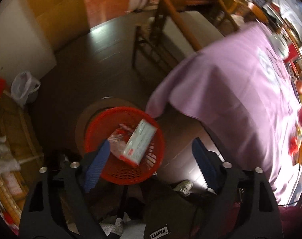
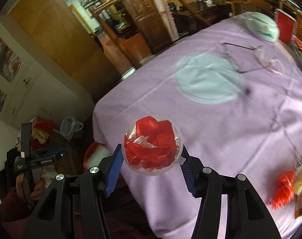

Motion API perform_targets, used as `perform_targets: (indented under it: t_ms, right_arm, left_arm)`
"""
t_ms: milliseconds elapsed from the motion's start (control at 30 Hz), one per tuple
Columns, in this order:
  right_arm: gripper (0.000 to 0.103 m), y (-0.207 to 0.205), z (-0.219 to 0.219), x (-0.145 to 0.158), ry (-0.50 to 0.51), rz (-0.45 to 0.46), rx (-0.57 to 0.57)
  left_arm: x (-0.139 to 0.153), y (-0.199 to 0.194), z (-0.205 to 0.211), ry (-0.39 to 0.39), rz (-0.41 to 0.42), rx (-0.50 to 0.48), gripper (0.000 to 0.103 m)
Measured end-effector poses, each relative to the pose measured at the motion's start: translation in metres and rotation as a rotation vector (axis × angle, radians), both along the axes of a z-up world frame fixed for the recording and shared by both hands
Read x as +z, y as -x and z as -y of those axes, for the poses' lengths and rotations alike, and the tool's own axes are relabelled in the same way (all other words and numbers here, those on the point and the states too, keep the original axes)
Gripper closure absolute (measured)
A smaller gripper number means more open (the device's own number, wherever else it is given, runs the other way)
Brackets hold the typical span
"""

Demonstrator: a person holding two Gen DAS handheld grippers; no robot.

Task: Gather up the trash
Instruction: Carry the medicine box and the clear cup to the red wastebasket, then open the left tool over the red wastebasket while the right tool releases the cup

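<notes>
Left tool (image 1: 151, 159) released above the red basket (image 1: 103, 119); right tool (image 2: 151, 161) grasps the clear cup (image 2: 151, 145), probably binned next.

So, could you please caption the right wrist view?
Right tool carries clear cup of red scraps above lilac tablecloth.

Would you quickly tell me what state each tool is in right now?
Left tool: open, holding nothing, above the red basket.
Right tool: shut on a clear cup stuffed with red paper.
</notes>
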State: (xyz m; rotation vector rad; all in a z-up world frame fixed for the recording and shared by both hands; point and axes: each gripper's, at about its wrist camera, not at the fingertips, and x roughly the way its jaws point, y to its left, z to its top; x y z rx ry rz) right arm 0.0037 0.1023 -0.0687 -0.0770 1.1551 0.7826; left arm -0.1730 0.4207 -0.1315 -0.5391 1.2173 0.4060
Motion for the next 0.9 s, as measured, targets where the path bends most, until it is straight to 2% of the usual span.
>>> perform_targets:
  t_ms: [100, 367, 467, 533, 633, 767, 900]
  right_arm:
    - [0.048, 0.005, -0.035, -0.004, 0.002, -0.021, 0.094]
    - [0.048, 0.061, -0.158, -0.021, 0.027, -0.071, 0.482]
    - [0.042, 0.082, -0.189, -0.019, 0.024, -0.069, 0.582]
    - [0.039, 0.086, -0.195, -0.014, 0.018, -0.052, 0.595]
    - [0.035, 0.077, -0.186, -0.010, 0.019, -0.041, 0.556]
    - [0.035, 0.056, -0.149, -0.005, 0.032, -0.033, 0.426]
    - [0.035, 0.035, -0.105, -0.001, 0.031, -0.029, 0.291]
  left_arm:
    - [0.006, 0.016, -0.013, -0.018, -0.004, 0.055, 0.020]
    - [0.021, 0.065, -0.038, -0.059, -0.004, 0.203, 0.020]
    - [0.025, 0.081, -0.046, -0.083, -0.006, 0.234, 0.020]
    - [0.027, 0.083, -0.049, -0.091, -0.003, 0.242, 0.020]
    - [0.027, 0.080, -0.054, -0.079, 0.016, 0.235, 0.020]
    - [0.033, 0.058, -0.051, -0.073, 0.059, 0.179, 0.020]
    - [0.042, 0.020, -0.038, -0.071, 0.103, 0.082, 0.020]
